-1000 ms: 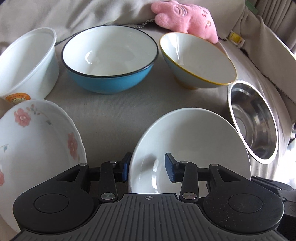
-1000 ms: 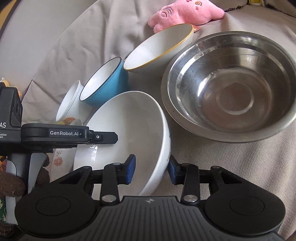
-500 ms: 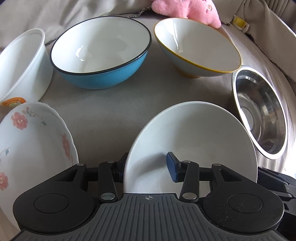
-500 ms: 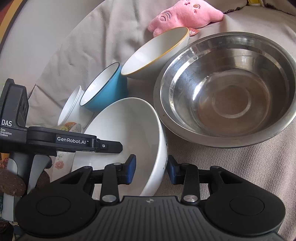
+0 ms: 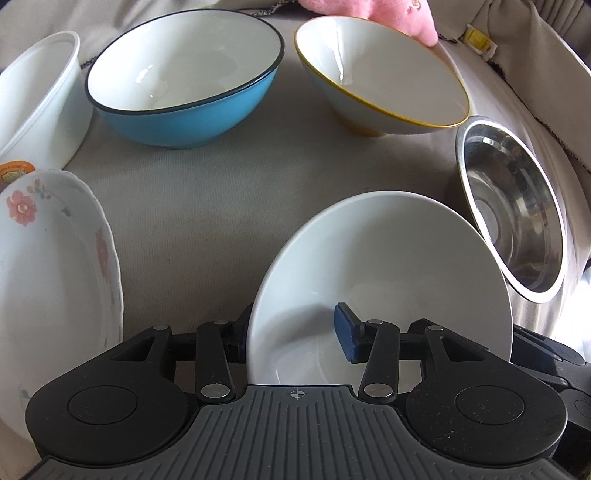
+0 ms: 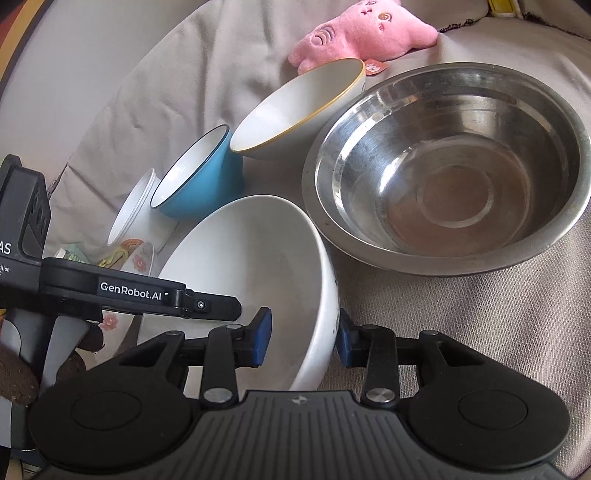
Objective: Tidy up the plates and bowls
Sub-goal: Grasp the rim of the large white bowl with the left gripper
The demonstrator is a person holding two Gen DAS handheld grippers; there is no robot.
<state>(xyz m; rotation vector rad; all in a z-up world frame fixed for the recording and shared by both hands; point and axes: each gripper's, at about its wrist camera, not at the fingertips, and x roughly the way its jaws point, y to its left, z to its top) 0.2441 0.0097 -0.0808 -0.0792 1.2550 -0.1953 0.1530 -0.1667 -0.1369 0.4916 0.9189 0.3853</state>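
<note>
A plain white bowl (image 5: 388, 266) sits tilted on the beige cloth, caught between both grippers. My left gripper (image 5: 293, 338) straddles its left rim. Its jaws are opening: one pad is outside the wall, and the other pad (image 5: 345, 338) stands inside, clear of it. My right gripper (image 6: 303, 339) is shut on the white bowl (image 6: 251, 258) at its right wall, one pad inside and one outside. The left gripper's arm (image 6: 140, 291) reaches in from the left in the right wrist view.
A blue bowl (image 5: 184, 85), a yellow-rimmed white bowl (image 5: 380, 74) and a steel bowl (image 6: 450, 173) ring the far side. A floral dish (image 5: 55, 266) and a white plastic bowl (image 5: 37, 99) lie left. A pink plush toy (image 6: 362, 33) lies at the back.
My left gripper's jaws have spread wider around the white bowl's rim, and it has tipped further down. The right gripper keeps its hold on the bowl.
</note>
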